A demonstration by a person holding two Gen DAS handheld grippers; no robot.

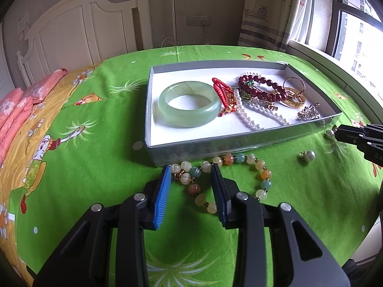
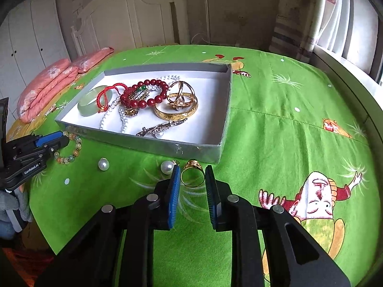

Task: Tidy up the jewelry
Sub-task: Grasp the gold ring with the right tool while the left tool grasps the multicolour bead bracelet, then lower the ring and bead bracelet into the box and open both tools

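A grey box with a white lining sits on the green bedspread and holds a jade bangle, red cord, dark red beads, white pearls and gold bangles. My left gripper is open, its fingers either side of a pastel bead bracelet lying in front of the box. My right gripper is open, its fingers either side of a gold ring on the bedspread. Two loose pearl earrings lie near it.
Pink pillows lie at the left, a white headboard behind. A window sill and curtain border the right side. A silver brooch lies in the box's near corner.
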